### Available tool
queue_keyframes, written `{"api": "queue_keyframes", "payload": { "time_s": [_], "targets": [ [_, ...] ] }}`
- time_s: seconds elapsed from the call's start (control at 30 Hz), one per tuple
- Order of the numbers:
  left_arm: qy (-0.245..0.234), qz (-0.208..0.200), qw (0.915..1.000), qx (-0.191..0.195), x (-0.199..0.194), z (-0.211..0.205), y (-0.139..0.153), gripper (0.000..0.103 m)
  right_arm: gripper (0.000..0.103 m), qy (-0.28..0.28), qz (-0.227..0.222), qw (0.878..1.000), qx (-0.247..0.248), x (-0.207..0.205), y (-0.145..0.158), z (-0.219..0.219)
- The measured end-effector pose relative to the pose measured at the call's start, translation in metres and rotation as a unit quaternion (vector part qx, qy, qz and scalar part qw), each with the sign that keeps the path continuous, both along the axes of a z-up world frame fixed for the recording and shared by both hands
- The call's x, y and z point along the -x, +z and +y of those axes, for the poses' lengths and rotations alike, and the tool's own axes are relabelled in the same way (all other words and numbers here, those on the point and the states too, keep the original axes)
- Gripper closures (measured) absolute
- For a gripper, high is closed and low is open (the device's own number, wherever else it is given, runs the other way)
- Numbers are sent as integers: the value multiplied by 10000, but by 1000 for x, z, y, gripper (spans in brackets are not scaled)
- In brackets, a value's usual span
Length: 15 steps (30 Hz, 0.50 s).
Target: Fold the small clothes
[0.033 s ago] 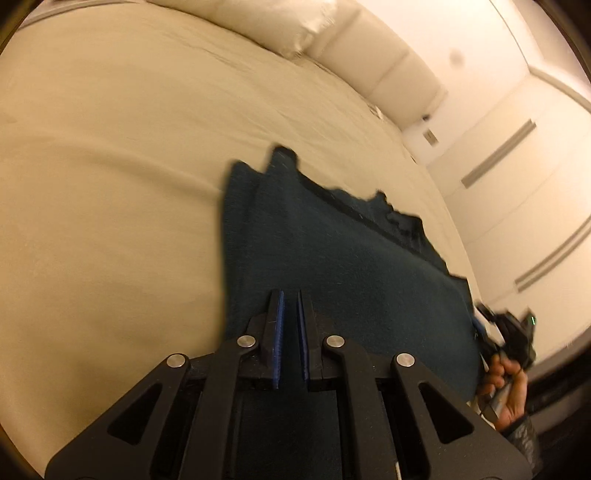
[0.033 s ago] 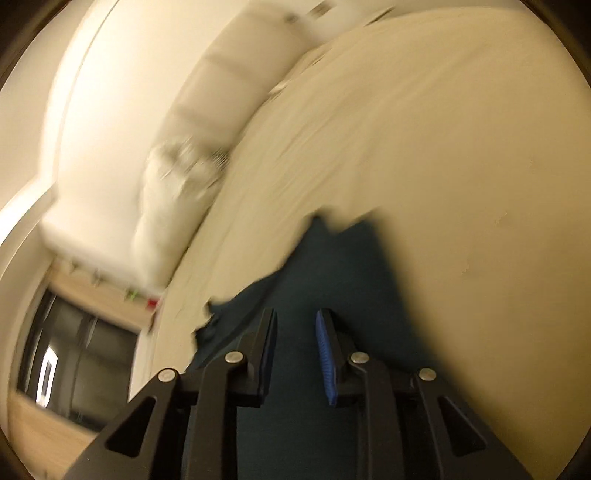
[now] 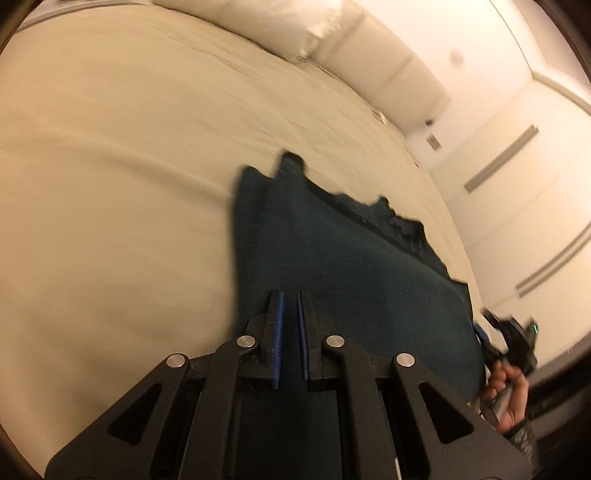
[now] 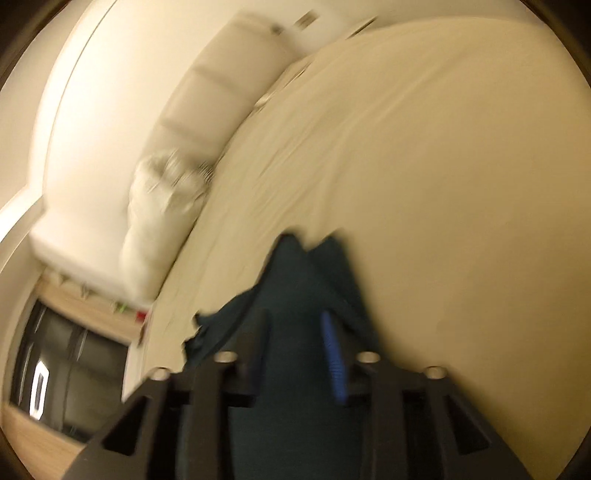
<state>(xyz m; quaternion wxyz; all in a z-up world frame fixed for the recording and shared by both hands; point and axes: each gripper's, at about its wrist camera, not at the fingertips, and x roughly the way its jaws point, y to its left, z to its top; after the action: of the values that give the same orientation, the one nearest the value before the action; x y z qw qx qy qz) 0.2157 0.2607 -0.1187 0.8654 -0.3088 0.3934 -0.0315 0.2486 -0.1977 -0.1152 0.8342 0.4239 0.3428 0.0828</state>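
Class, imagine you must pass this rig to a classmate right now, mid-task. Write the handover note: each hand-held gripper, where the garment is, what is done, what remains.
Left hand-held gripper: jaws almost together, low over the dark teal garment; whether any cloth is pinched cannot be told.
Right hand-held gripper: jaws closing with garment cloth between them; the picture is blurred, so a grip is not confirmed.
Garment: spread on the cream bed, doubled along its left side, far edge ragged.
Pillow: at the head of the bed.
Done: one fold seems made.
Left: secure both near corners, fold again, smooth flat.
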Motion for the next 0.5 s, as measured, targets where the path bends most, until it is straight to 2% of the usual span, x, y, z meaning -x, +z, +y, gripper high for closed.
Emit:
{"api": "queue_keyframes", "payload": {
  "time_s": [0.03,0.07,0.17,0.2,0.23,0.27,0.37,0.43,0.5],
  "targets": [
    [141,-10,9999,97,11,7,2,96,40,-123,-61,9999,3,12,6,-7],
    [270,-19,9994,199,19,12,4,94,33,-216,-129,9997,53,26,15,-10],
    [591,92,9966,568,50,32,3,81,31,37,-463,9989,-31,59,32,2],
    [601,66,9956,715,60,34,3,62,30,215,-514,9984,-106,66,34,9],
    [586,35,9953,772,69,34,4,29,30,422,-557,9974,-164,72,35,21],
    [619,-1,9950,788,76,35,5,18,30,669,-599,9958,-201,78,36,36],
    [747,32,9904,1164,92,37,0,15,30,1318,-579,9893,-249,86,37,73],
    [387,249,9840,1720,84,39,-7,15,30,1673,-544,9842,-183,89,37,94],
    [-19,435,9804,1919,72,37,-9,16,30,1910,-531,9801,-116,87,40,111]
  ]
}}
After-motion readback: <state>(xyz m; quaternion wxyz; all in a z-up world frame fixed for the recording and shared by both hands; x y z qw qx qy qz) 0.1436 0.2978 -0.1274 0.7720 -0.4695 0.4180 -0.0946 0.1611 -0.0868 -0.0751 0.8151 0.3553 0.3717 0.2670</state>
